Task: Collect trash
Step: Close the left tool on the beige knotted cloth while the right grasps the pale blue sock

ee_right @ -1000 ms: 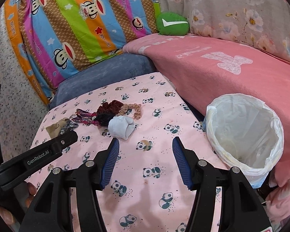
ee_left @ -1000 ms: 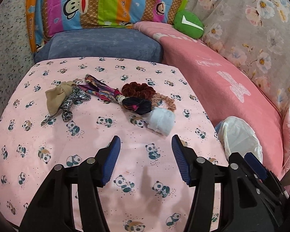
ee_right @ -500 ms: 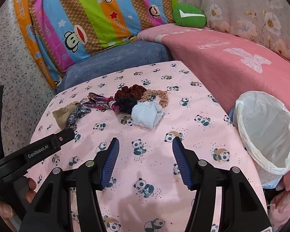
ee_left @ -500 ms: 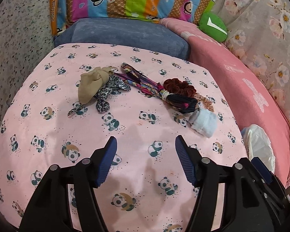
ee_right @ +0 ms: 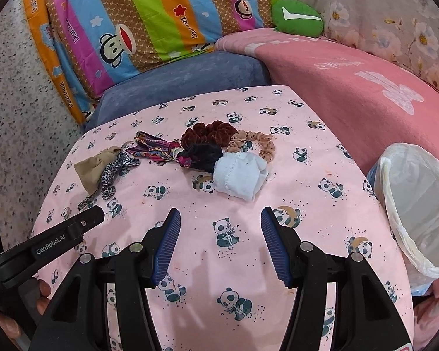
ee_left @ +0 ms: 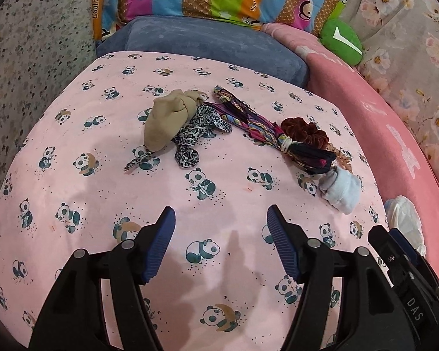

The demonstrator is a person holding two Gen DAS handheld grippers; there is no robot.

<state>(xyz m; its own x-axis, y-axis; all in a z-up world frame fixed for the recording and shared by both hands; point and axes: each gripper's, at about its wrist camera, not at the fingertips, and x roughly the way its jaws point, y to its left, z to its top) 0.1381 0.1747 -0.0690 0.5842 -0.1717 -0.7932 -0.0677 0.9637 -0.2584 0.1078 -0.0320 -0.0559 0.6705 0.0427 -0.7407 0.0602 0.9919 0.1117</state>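
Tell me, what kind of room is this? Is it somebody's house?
Probably a home, maybe a living room or bedroom. There is a cartoon monkey cushion, a pink blanket over soft seating, a panda-print cloth covering a table with hair scrunchies, and a small lined bin beside it.

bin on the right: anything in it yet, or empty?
Empty as far as visible: the white-lined bin stands upright and open beside the panda-print surface, and only bare liner shows inside. Its very bottom is out of sight.

Cloth items lie in a row on the sheet; the sock nearest right, bin beyond the sheet's right edge.
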